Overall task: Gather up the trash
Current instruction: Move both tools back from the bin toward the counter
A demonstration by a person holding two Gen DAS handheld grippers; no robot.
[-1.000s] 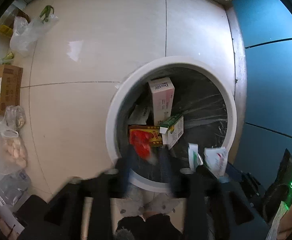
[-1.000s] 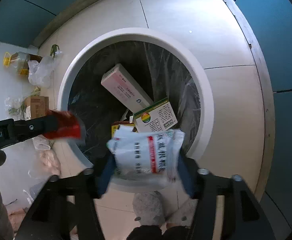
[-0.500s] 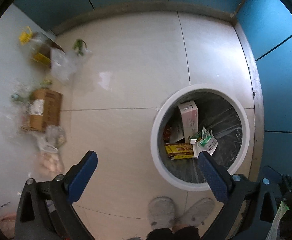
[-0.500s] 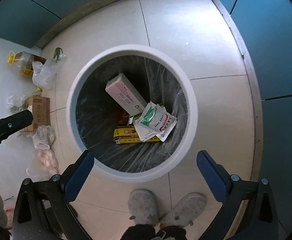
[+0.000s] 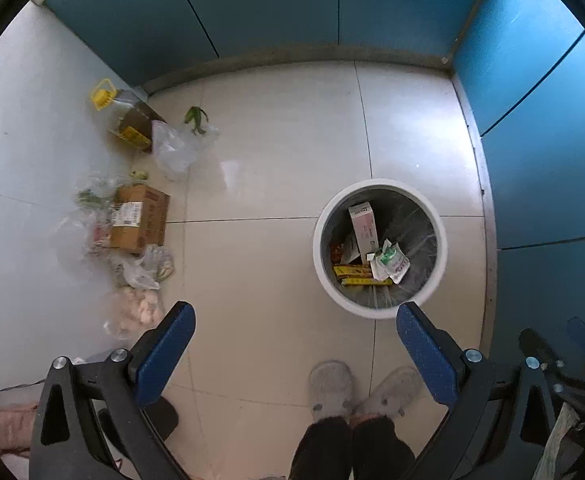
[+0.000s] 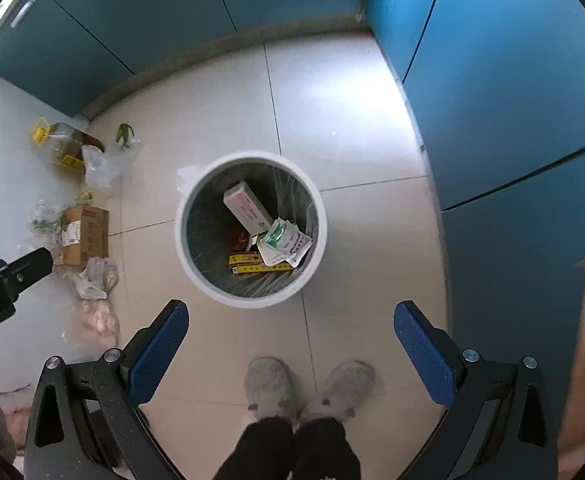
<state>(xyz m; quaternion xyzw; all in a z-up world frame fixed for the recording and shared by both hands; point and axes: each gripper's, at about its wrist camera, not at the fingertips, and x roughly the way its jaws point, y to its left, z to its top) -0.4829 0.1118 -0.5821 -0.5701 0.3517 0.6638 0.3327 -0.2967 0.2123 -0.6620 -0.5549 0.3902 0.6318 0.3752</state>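
Both grippers now ride high above the floor, well clear of the bin (image 6: 316, 240), which a second ago filled both views from close up. Left gripper (image 5: 292, 340): jaws spread wide, nothing between them; a second ago they pinched a red wrapper over the rim. Right gripper (image 6: 290, 336): jaws equally wide and empty; the white packet (image 6: 286, 242) it carried then now lies inside the bin, on top of the yellow box (image 6: 258, 266) and beside the pink box (image 6: 246, 206), which leans against the liner as before. The red wrapper (image 6: 238, 238) shows only as a reddish patch low in the bin, partly hidden. Slippers (image 6: 304, 390) stand just short of the bin. Off to the left by the wall, untouched: oil bottle (image 5: 126, 114), clear bags (image 5: 174, 148), carton (image 5: 140, 222).
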